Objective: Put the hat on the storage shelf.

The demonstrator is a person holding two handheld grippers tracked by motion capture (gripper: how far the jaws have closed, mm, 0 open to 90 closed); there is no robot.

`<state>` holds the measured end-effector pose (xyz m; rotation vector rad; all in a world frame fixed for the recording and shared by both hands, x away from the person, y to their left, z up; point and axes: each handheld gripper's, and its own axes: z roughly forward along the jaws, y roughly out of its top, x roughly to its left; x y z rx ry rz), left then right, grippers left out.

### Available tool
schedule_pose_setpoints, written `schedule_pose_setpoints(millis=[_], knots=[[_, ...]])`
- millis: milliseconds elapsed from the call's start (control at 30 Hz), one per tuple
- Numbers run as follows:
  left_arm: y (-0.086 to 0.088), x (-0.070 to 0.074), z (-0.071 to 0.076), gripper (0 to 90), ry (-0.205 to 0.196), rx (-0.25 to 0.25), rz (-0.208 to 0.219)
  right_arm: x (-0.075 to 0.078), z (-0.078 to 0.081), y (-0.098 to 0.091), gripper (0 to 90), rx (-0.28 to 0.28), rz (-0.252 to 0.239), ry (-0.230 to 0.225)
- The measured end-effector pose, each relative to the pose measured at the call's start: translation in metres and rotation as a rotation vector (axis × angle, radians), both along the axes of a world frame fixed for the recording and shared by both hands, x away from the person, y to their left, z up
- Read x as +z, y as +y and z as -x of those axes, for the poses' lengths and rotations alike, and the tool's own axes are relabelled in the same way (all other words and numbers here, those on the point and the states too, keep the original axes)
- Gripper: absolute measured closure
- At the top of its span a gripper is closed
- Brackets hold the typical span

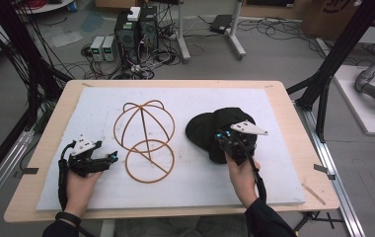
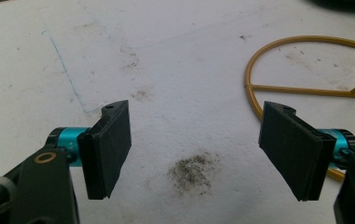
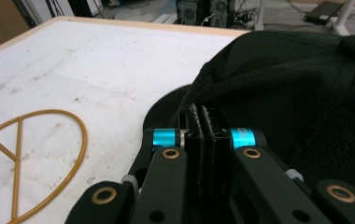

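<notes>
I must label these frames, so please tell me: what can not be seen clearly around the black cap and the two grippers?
- High view: the right gripper covers the cap's near edge.
- Right gripper view: whether cap fabric lies between the shut jaws; all is black.
- Left gripper view: wire hat stand cut off by the right edge.

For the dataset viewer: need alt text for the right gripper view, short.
The right gripper, jaws shut, pinches the edge of a black cap lying on a white table cover. A gold wire hat stand lies at left.
</notes>
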<state>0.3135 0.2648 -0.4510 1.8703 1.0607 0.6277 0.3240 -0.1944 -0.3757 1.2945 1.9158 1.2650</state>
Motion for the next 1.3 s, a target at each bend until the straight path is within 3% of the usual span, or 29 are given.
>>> schedule_pose_setpoints(millis=[233,567,667,767,1000,1300], knots=[[0.000,0.000,0.000,25.5,0.001,0.002,-0.004,0.015,0.008,-0.002,90.0,0.004,0.004,-0.073],[-0.001,0.000,0.000,25.5,0.000,-0.002,-0.008,0.018,0.008,-0.013,90.0,-0.012,-0.024,-0.061],[-0.001,0.000,0.000,25.5,0.000,0.001,-0.010,0.015,0.008,-0.013,90.0,-0.005,-0.032,-0.037],[-0.001,0.000,0.000,25.5,0.003,-0.003,-0.010,0.008,0.012,-0.010,80.0,0.004,-0.054,0.026],[-0.002,0.000,-0.001,25.7,0.008,-0.001,-0.019,-0.004,0.018,-0.006,70.0,-0.001,-0.024,0.058],[-0.002,0.000,-0.001,25.8,0.007,-0.003,-0.015,-0.007,0.022,-0.004,67.3,-0.004,-0.001,0.092]])
